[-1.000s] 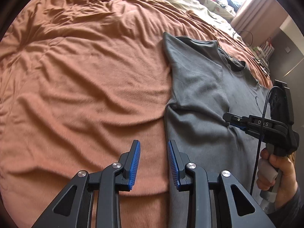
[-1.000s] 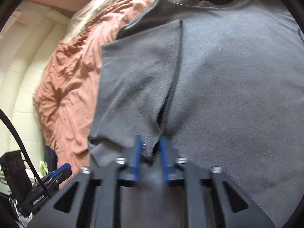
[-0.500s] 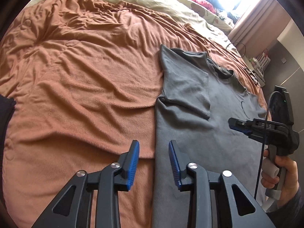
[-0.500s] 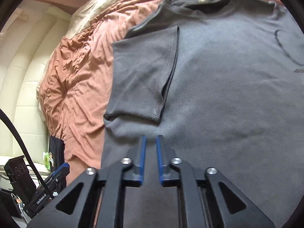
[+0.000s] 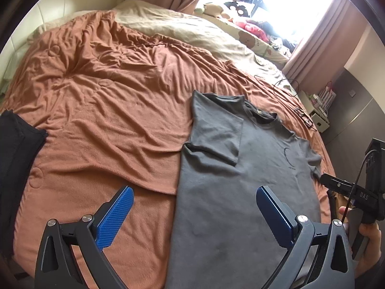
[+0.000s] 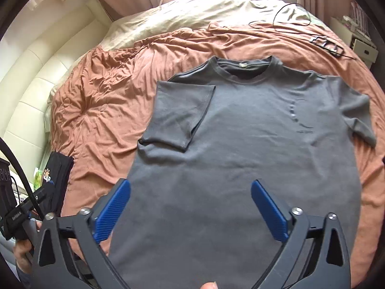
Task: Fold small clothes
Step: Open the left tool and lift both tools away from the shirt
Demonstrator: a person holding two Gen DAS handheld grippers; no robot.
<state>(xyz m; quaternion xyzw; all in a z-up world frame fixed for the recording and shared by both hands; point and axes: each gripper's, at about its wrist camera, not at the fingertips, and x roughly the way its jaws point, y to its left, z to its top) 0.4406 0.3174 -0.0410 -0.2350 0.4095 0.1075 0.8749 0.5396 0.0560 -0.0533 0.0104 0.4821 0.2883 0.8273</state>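
A grey T-shirt lies flat, front up, on a rust-brown blanket. Its left sleeve is folded inward over the chest; the other sleeve still spreads out. In the left wrist view the shirt runs from the middle to the lower right. My left gripper hangs open over the shirt's left edge, holding nothing. My right gripper stands wide open above the shirt's lower half, empty. From the left wrist view the right gripper's body shows at the right edge in a hand.
A folded black garment lies at the bed's left edge. Cream bedding and plush toys lie at the far side by the window. A black cable and glasses rest on the blanket beyond the collar.
Both grippers pulled back and up from the shirt and opened wide. The right gripper let go of the sleeve hem, leaving the sleeve folded over the chest.
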